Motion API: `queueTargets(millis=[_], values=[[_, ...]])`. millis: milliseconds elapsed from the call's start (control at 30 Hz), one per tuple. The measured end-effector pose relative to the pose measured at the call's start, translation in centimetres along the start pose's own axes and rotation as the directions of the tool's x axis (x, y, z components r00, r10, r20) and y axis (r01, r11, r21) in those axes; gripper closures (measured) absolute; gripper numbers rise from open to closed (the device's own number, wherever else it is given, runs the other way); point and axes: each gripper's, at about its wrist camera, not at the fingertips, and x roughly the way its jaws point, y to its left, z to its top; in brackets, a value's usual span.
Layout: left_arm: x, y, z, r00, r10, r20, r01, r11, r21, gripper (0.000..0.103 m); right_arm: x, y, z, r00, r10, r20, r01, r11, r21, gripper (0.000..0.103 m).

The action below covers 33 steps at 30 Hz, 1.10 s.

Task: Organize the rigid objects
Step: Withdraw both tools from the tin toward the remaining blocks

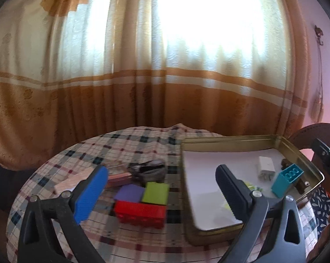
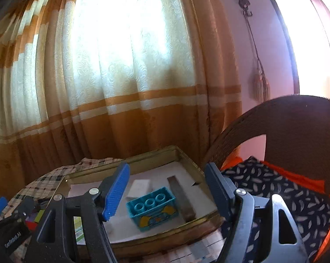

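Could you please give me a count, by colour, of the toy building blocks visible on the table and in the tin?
Teal: 1, the teal block inside the tin
Red: 1, the red block on the tablecloth
Purple: 1, the purple block
Green: 1, the green block
Total: 4

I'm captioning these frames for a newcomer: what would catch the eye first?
The bright backlit curtain fills the background. On the plaid tablecloth, red, purple and green blocks cluster together. Right of them, a gold metal tray holds a teal toy brick and a white charger.
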Motion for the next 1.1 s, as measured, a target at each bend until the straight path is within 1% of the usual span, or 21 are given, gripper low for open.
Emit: queueTargets(millis=[33,133,200,233,267,333,467,533,633,700,833,933,1033,1100], values=[[0.1,0.4,0.0,1.000,0.008,-0.010,-0.008,1.000,-0.005,0.003,-0.3,0.4,-0.1,1.000,0.004,0.013,-0.004,1.000,-0.013,0.030],[0.1,2.3,-0.1,0.999,0.023,-0.024,-0.025,0.996,-0.080,0.003,-0.8,1.2,-0.2,1.000,0.025,0.019,-0.025,0.999,-0.029,0.030],[0.4,3.0,-0.1,0.998,0.042,-0.043,-0.046,0.996,-0.082,0.003,-0.6,1.3,-0.4,0.999,0.045,-0.001,-0.045,0.999,0.003,0.030],[0.5,3.2,-0.1,0.997,0.064,-0.049,-0.068,0.995,-0.073,0.003,-0.7,1.4,-0.5,0.999,0.045,-0.005,-0.044,0.999,0.009,0.030],[0.4,3.5,-0.1,0.996,0.069,-0.047,-0.073,0.994,-0.087,0.003,-0.8,1.6,-0.5,0.999,0.034,0.001,-0.034,0.999,-0.001,0.030],[0.3,4.2,-0.1,0.998,0.057,-0.039,-0.061,0.991,-0.116,0.003,-1.3,2.3,-0.6,0.999,0.040,0.023,-0.039,0.999,-0.029,0.030],[0.3,4.7,-0.2,0.995,0.086,-0.056,-0.091,0.992,-0.084,0.003,-1.6,3.1,-0.8,0.997,0.072,0.015,-0.071,0.997,-0.028,0.030],[0.0,5.4,-0.2,0.994,0.093,-0.052,-0.097,0.991,-0.092,0.003,-1.5,3.3,-1.0,0.996,0.092,-0.004,-0.092,0.996,-0.004,0.030],[-0.2,6.3,-0.1,0.991,0.123,-0.044,-0.126,0.989,-0.082,0.003,-2.1,4.1,-1.1,0.995,0.099,0.016,-0.098,0.995,-0.029,0.030],[-0.1,7.1,-0.1,0.991,0.122,-0.053,-0.127,0.987,-0.101,0.003,-2.3,4.6,-1.1,0.993,0.113,0.021,-0.112,0.993,-0.040,0.030],[0.2,8.1,0.0,0.984,0.164,-0.074,-0.170,0.981,-0.089,0.003,-2.3,5.8,-1.4,0.988,0.156,-0.012,-0.157,0.987,-0.036,0.030],[0.1,8.8,0.0,0.984,0.163,-0.078,-0.170,0.980,-0.100,0.003,-3.2,7.1,-1.7,0.983,0.184,0.002,-0.184,0.981,-0.063,0.030],[0.3,8.8,0.0,0.978,0.189,-0.094,-0.195,0.979,-0.059,0.003,-3.6,8.4,-2.0,0.979,0.205,-0.002,-0.205,0.975,-0.091,0.030],[0.2,9.1,0.0,0.980,0.173,-0.096,-0.180,0.981,-0.073,0.003,-4.0,9.1,-2.2,0.973,0.230,-0.007,-0.230,0.969,-0.096,0.030]])
